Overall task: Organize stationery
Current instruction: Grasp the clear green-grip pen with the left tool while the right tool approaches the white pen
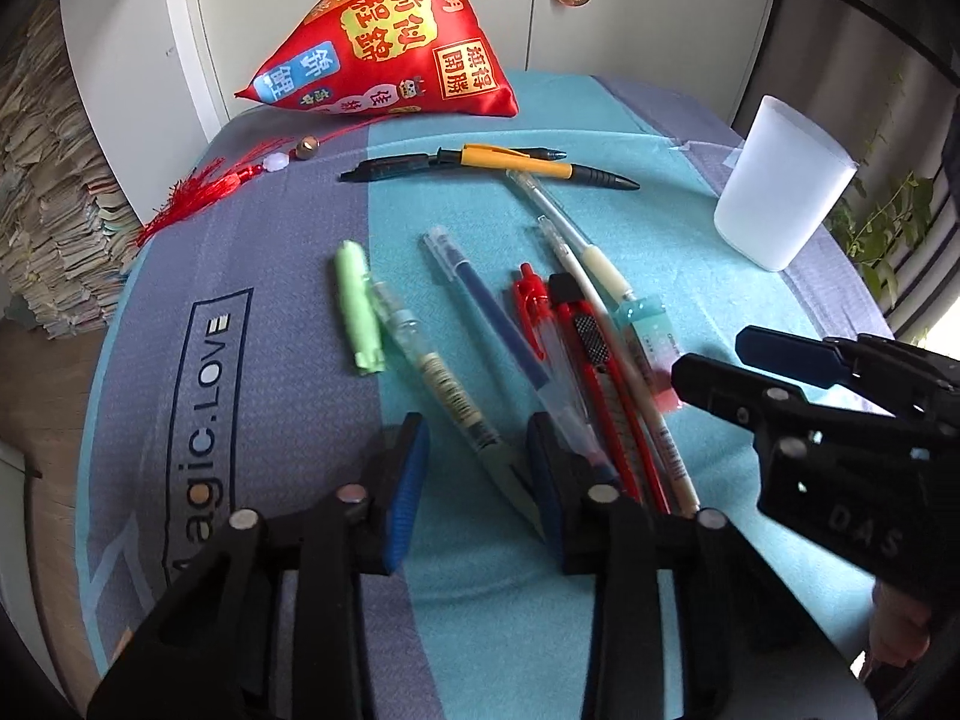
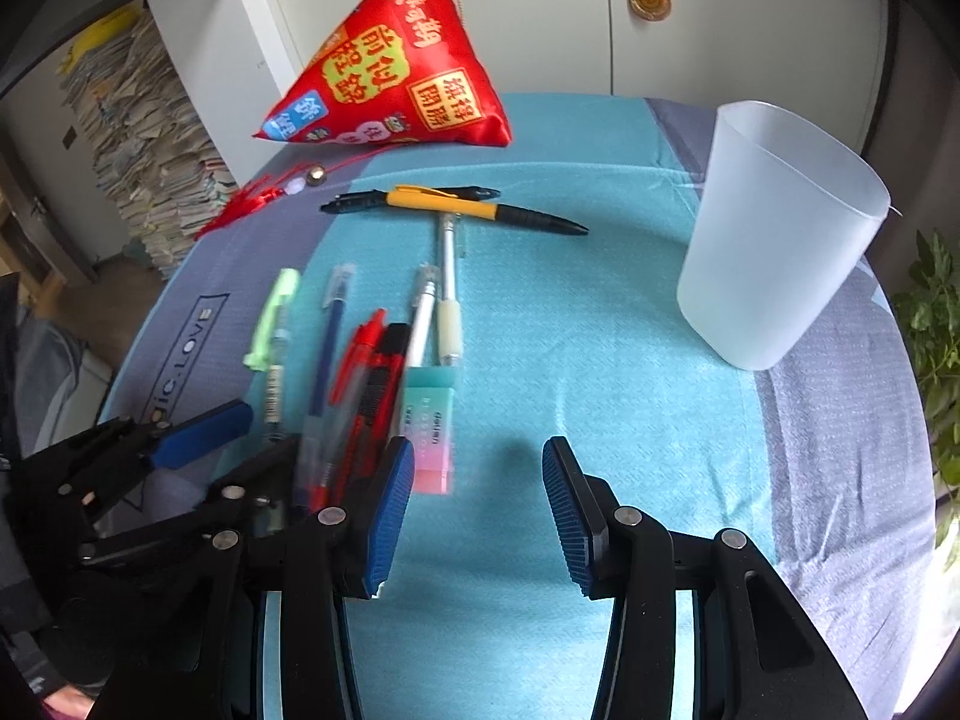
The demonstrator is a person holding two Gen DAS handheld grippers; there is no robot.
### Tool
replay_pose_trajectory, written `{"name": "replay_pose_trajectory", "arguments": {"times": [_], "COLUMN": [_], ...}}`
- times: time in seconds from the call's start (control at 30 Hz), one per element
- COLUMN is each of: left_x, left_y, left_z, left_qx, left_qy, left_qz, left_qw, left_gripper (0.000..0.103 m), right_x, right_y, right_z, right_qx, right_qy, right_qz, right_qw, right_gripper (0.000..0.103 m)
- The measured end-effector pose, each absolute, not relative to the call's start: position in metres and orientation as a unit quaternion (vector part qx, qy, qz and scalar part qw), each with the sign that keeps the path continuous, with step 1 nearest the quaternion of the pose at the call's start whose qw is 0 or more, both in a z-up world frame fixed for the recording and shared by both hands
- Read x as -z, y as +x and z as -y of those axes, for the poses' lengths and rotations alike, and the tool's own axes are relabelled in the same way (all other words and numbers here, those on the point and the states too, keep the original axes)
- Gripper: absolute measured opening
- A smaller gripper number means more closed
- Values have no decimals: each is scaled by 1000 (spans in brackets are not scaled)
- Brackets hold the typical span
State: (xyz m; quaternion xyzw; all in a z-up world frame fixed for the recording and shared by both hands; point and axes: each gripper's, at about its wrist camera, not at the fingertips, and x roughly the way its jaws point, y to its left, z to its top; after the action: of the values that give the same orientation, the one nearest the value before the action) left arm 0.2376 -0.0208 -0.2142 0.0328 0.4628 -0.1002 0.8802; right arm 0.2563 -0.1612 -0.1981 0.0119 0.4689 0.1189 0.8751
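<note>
Several pens lie in a row on the teal and grey cloth (image 1: 270,276): a clear pen with a green cap (image 1: 414,348), a blue pen (image 1: 480,294), a red pen (image 1: 534,312), a red utility knife (image 1: 591,348) and white pens. A pastel eraser (image 2: 429,420) lies at their right. A yellow pen (image 1: 522,162) and a black pen (image 1: 396,168) lie farther back. My left gripper (image 1: 477,480) is down over the clear pen's tip, pads apart on either side. My right gripper (image 2: 480,510) is open over bare cloth just right of the eraser.
A frosted plastic cup (image 2: 774,240) stands upright at the right. A red satin pyramid cushion (image 1: 390,42) with a red tassel (image 1: 198,192) sits at the back. A stack of papers (image 1: 48,210) is left of the table, a plant (image 1: 882,222) on the right.
</note>
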Motion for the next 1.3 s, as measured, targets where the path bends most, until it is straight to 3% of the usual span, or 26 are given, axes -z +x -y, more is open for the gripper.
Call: {"name": "replay_pose_trajectory", "arguments": {"times": [0.13,0.33,0.5,0.57,0.6,0.73,0.87,0.97,1.17,1.3], "left_x": [208,205,204,204,205,209,212,212,210,208], "left_y": [226,218,225,228,231,248,263,268,258,240], "left_z": [17,1,-8,-6,-4,-1,4,6,2,0], "left_qx": [109,109,101,89,84,94,73,64,105,112], "left_qy": [48,41,9,14,16,3,13,26,11,27], "left_qz": [-454,-461,-477,-476,-477,-500,-502,-492,-490,-484], "left_qw": [883,880,873,875,875,861,862,868,865,868], "left_gripper": [10,10,21,42,45,46,39,21,11,10], "right_x": [196,190,191,191,190,190,190,192,191,191], "right_y": [253,248,249,249,250,251,254,256,257,255], "right_z": [166,165,161,160,160,160,160,159,154,151], "right_qx": [-118,-129,-134,-135,-135,-135,-135,-139,-148,-155], "right_qy": [15,19,18,18,17,15,13,11,4,3], "right_qz": [-467,-461,-464,-464,-464,-464,-466,-468,-467,-475], "right_qw": [876,878,875,875,875,876,874,873,872,866], "right_gripper": [48,48,48,48,48,48,48,47,47,47]}}
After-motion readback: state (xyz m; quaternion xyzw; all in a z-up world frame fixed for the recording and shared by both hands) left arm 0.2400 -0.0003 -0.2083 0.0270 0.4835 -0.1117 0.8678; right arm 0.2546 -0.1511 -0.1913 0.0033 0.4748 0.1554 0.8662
